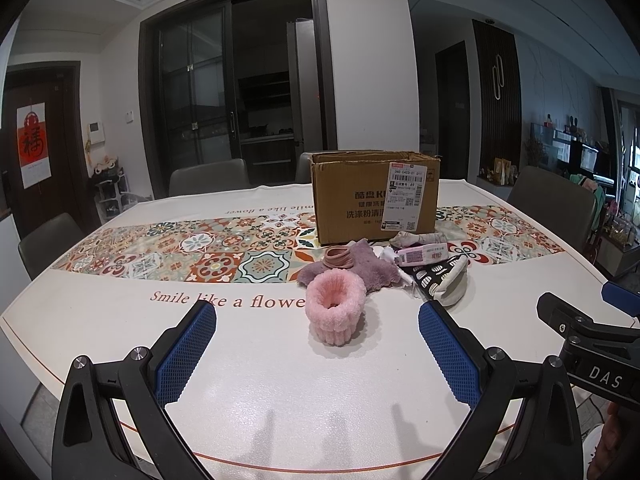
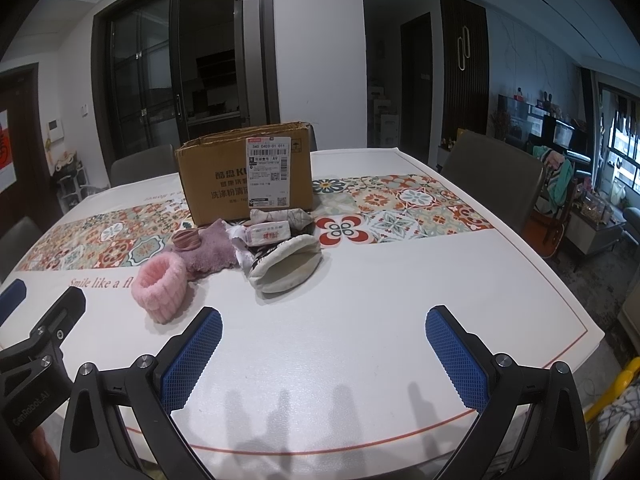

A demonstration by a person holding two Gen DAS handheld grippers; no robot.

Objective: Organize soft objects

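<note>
I kept left gripper (image 1: 317, 354) and right gripper (image 2: 323, 354) wide open, both empty, w/ ribbed blue pads. Fluffy pink ring (image 1: 335, 312) stood on white table (image 1: 100, 320), just before the soft pile by cardboard box (image 1: 352, 204).

"Smile like a flower" is printed in red on the desk cloth (image 1: 228, 300) — the same line is repeated upside down along the far edge. On the cardboard box (image 1: 348, 200) a white shipping label (image 1: 406, 196) is stuck, on which "340 0403-01 011" and "A9" can be read; Chinese print and the letters "KU" are seen beside it. "DAS" is marked on the right claw (image 1: 604, 372), "GenRobot.AI" on the left claw (image 2: 28, 408).
</note>
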